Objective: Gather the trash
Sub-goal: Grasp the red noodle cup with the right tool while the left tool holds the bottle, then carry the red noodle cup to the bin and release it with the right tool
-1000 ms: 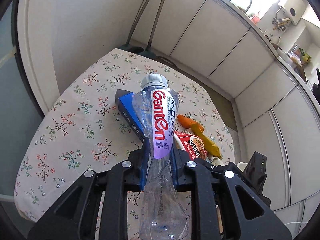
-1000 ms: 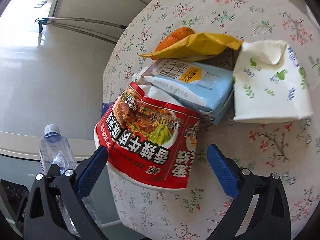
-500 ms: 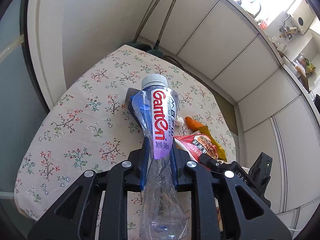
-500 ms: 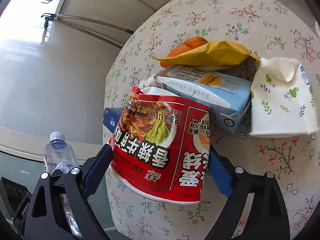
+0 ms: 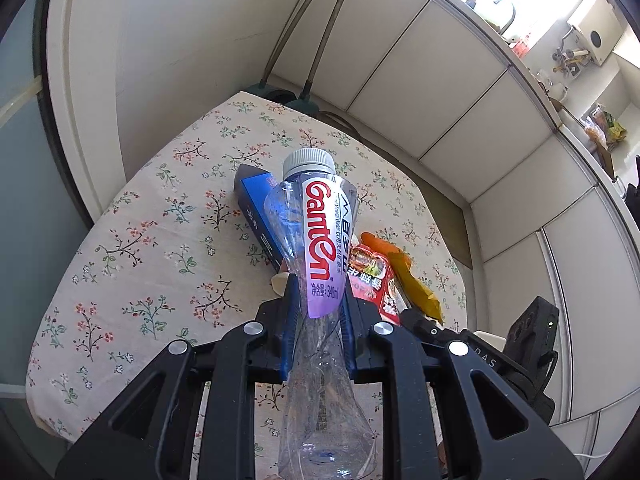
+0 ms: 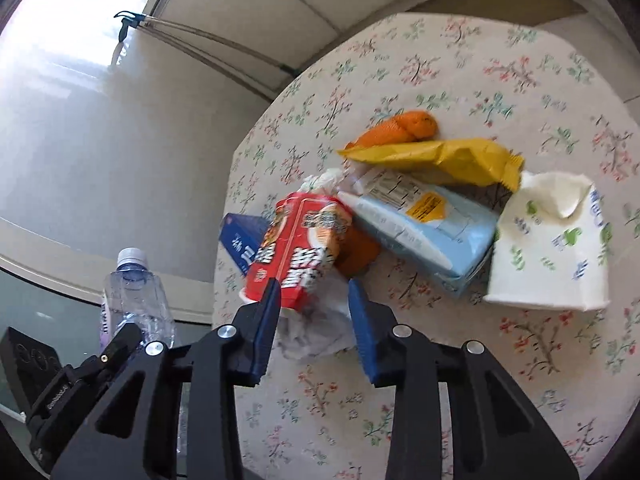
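A crushed clear plastic bottle with a red and white label and a white cap stands upright in my left gripper, which is shut on its squeezed waist. The same bottle shows at the lower left of the right wrist view. My right gripper has its jaws closing around a red noodle wrapper, now crumpled narrow between the blue pads and lifted a little off the floral table. In the left wrist view the red wrapper lies just right of the bottle.
A trash pile stays on the cloth: a dark blue box, a pale blue pack, a yellow packet, an orange net and a white tissue pack. Cabinets and a wall ring the table.
The right jaws have come together from wide apart, folding the flat red wrapper into a narrow bundle, and the gripper has rolled and risen slightly. The left gripper and its bottle stayed put.
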